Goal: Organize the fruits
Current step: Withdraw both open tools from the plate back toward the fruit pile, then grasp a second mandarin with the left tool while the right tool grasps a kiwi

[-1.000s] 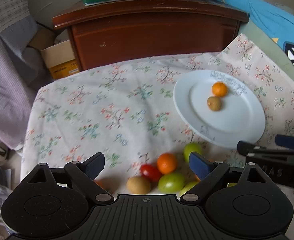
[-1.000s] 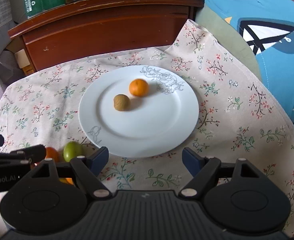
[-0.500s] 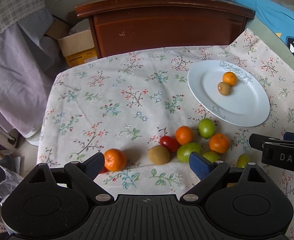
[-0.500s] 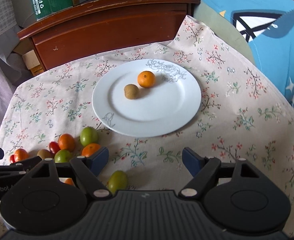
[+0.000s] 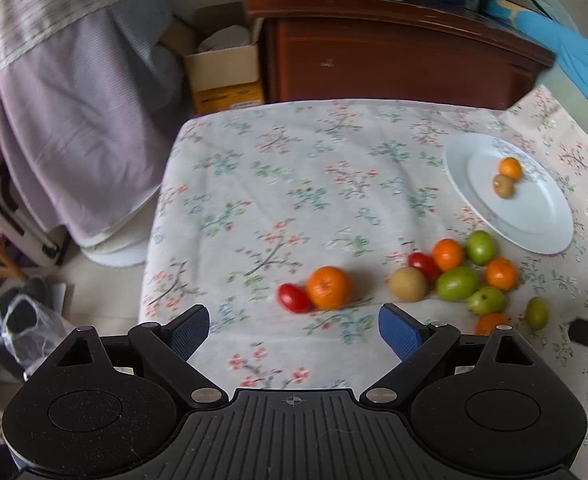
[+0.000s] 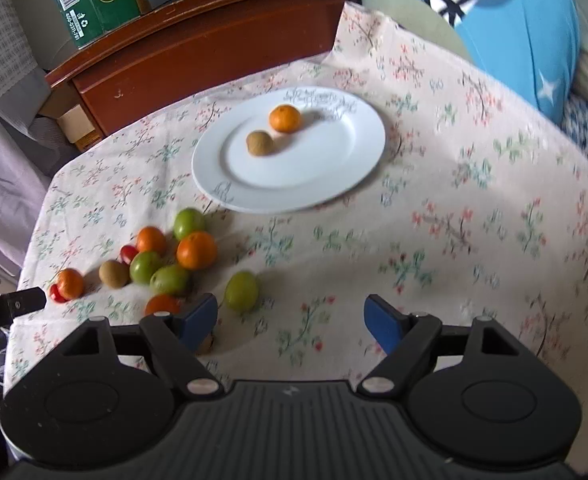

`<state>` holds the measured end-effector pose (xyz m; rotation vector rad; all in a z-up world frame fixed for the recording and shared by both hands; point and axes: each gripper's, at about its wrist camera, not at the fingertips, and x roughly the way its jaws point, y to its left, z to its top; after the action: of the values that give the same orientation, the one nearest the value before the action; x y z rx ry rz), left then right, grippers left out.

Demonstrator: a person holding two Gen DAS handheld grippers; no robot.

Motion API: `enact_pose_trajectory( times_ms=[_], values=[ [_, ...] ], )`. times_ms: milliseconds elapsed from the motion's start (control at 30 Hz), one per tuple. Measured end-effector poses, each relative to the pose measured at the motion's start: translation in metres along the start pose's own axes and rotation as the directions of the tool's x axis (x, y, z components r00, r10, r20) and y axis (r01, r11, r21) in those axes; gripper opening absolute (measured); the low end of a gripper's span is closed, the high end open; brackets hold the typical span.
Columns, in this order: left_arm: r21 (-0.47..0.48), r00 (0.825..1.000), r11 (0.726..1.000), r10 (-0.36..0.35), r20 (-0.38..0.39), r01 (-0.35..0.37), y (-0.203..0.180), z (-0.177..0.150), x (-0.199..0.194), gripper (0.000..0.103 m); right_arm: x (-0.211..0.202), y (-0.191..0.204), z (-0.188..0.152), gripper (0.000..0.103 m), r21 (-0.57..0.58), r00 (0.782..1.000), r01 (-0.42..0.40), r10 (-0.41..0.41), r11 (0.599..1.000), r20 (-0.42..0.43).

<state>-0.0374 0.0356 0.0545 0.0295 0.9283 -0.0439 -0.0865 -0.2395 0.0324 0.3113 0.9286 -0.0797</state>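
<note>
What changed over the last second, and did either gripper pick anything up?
Both grippers pulled back and up, so more cloth and loose fruit came into view. The left gripper and right gripper stayed open and empty. The plate still holds one orange and one brown fruit; nothing else moved.

A table wears a flowery cloth (image 6: 474, 184). A white plate (image 6: 334, 176) sits on it. Beside the plate, many small orange, green, red and brown fruits (image 6: 166, 256) lie in a bunch.

Two fruits (image 6: 272, 131) on plate (image 6: 334, 176) (others beside)
</note>
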Motion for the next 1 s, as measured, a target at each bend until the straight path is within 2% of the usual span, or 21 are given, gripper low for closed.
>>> enact_pose_trajectory(
  times_ms=[167,333,467,600,800,1000],
  values=[
    [0.008,1.0,1.0,0.003,-0.004,-0.003,0.016,-0.012,-0.001,0.093,-0.002,0.002,-0.015,0.08,-0.002,0.999,-0.053,0.053,0.999,-0.006],
    [0.034,1.0,0.999,-0.01,-0.014,0.011,0.023,-0.025,0.003,0.093,0.001,0.012,-0.023,0.075,-0.031,0.992,-0.128,0.127,0.991,-0.021],
    [0.061,1.0,0.998,-0.012,-0.01,0.013,0.026,-0.029,0.006,0.093,0.003,0.019,-0.026,0.074,-0.062,0.989,-0.148,0.147,0.987,-0.014],
    [0.038,1.0,0.999,-0.019,-0.015,0.019,0.035,-0.034,0.007,0.092,0.007,0.02,-0.026,0.071,-0.055,0.988,-0.154,0.152,0.987,-0.027],
    [0.019,0.998,0.998,-0.052,0.021,0.052,0.041,-0.035,0.004,0.091,0.011,0.02,-0.027,0.064,-0.057,0.985,-0.173,0.172,0.983,-0.035],
    [0.068,0.994,0.996,-0.059,0.094,0.053,0.027,-0.029,0.005,0.091,0.018,0.024,-0.028,0.056,-0.066,0.982,-0.189,0.186,0.98,-0.042]
  ],
)
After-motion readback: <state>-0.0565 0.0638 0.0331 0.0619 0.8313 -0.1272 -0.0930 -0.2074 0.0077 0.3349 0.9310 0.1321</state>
